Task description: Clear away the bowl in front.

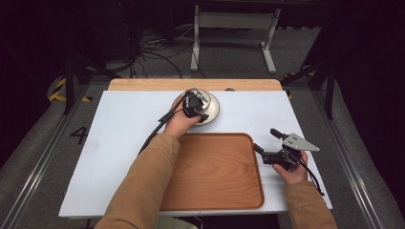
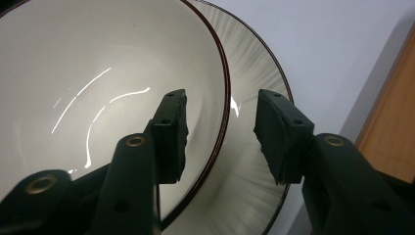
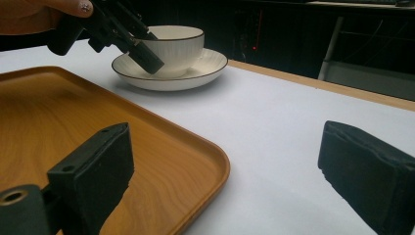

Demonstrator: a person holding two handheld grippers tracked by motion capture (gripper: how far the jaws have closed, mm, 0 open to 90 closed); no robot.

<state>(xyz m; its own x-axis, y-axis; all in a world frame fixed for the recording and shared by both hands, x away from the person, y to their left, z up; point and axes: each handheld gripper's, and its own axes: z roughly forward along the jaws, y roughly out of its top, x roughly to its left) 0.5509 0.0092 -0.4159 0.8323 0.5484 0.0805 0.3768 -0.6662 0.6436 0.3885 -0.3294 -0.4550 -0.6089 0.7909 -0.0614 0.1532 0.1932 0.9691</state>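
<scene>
A white bowl (image 2: 98, 73) with a dark rim stands on a matching saucer (image 2: 254, 63) at the far middle of the table. My left gripper (image 2: 220, 117) reaches down over the bowl's rim, one jaw inside the bowl and the other outside above the saucer. The pads stand apart from the wall, so it is open. From the right gripper view the bowl (image 3: 178, 46), the saucer (image 3: 200, 68) and the left gripper (image 3: 142, 51) sit beyond the tray. My right gripper (image 1: 264, 140) is open and empty, held just right of the tray.
A wooden tray (image 1: 215, 171) lies bare at the front middle of the white table (image 1: 124, 124). A wooden strip (image 1: 191, 85) runs along the table's far edge. Beyond it are a floor with cables and a white stand (image 1: 234, 28).
</scene>
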